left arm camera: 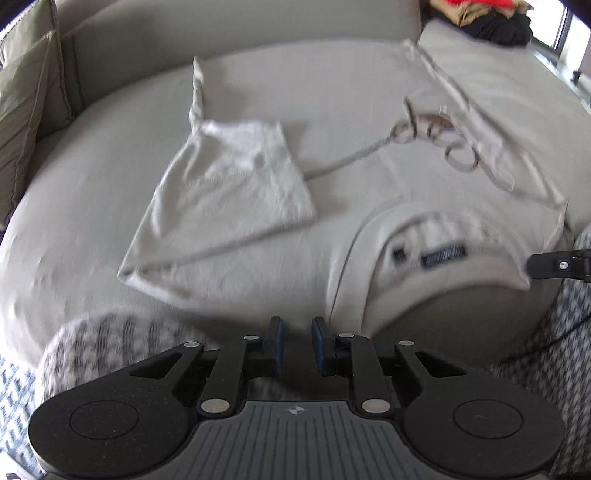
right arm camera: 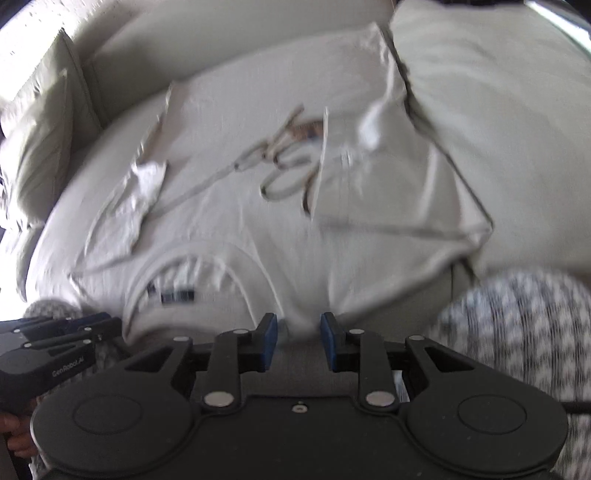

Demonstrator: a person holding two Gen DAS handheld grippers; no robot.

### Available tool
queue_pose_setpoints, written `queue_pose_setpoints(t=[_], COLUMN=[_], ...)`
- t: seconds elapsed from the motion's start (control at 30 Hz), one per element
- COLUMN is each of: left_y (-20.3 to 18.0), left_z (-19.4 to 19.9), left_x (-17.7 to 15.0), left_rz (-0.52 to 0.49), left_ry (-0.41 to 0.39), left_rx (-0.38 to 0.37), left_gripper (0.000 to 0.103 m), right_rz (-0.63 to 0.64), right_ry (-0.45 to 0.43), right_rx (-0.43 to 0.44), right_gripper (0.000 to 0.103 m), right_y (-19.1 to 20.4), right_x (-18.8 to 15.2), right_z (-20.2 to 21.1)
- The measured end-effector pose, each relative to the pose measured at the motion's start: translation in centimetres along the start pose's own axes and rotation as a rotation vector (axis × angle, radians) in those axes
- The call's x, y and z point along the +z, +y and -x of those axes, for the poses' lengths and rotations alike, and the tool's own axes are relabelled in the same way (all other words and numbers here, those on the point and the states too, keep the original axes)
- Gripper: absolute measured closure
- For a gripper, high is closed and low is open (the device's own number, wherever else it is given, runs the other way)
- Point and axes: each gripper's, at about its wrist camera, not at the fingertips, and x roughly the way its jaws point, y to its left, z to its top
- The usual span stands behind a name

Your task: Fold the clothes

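Observation:
A cream T-shirt (left arm camera: pixel 369 166) (right arm camera: pixel 258 229) with a looping script print lies flat on the sofa seat, its collar and dark label (left arm camera: pixel 428 254) (right arm camera: pixel 177 295) toward me. One sleeve (left arm camera: pixel 229 184) (right arm camera: pixel 140 192) is folded inward, showing its white inside. My left gripper (left arm camera: pixel 298 332) (right arm camera: pixel 74 325) hovers at the seat's front edge, just left of the shirt's shoulder, open with nothing between its blue pads. My right gripper (right arm camera: pixel 299 328) (left arm camera: pixel 546 264) is at the shirt's other shoulder. Its pads stand apart with the shirt's edge lying between them, not visibly pinched. Both views are blurred.
A beige pillow (left arm camera: pixel 26 92) leans at the sofa's left end. A big seat cushion (right arm camera: pixel 498 129) lies right of the shirt. A pile of red, tan and black clothes (left arm camera: pixel 487 14) sits far back right. Black-and-white patterned fabric (left arm camera: pixel 103 343) (right arm camera: pixel 517 332) borders the sofa front.

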Motion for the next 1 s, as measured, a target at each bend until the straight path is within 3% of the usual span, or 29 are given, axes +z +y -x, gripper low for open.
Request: queue_pose_setpoints(t=[0.13,0.53,0.7,0.83,0.93,1.0], left_y=[0.5,3.0,4.8,6.5,7.8,8.8], left_z=[1.3,9.5,11.8,11.8,10.5,8.9], left_x=[-0.7,3.8,6.9,10.6,13.7,15.9], left_rz=[0.004,0.087,0.107,0.116,0.121,0.134], left_ry=[-0.02,-0.279,-0.365,-0.363,-0.332,-0.292], left_rx=[0.002,-0.02,-0.018,0.009,0.051,0.072], left_gripper=[0.084,0.078,0.071,0.063,0.052,0.038], right_rz=[-0.023,-0.007,0.002,-0.002,-0.029,-0.066], right_ry=[0.021,-0.194,-0.297,-0.376,-0.398,-0.394], right_rx=[0.039,0.177,0.215,0.213,0.205,0.204], right_gripper=[0.077,0.073,0.067,0.057,0.049,0.045], right_y=[-0.5,2.2,2.8,2.8,2.4,1.8], right_x=[-1.0,3.3,6.5,9.9,12.7,14.6], right_z=[0.6,8.8,12.5,14.1,14.0,13.1])
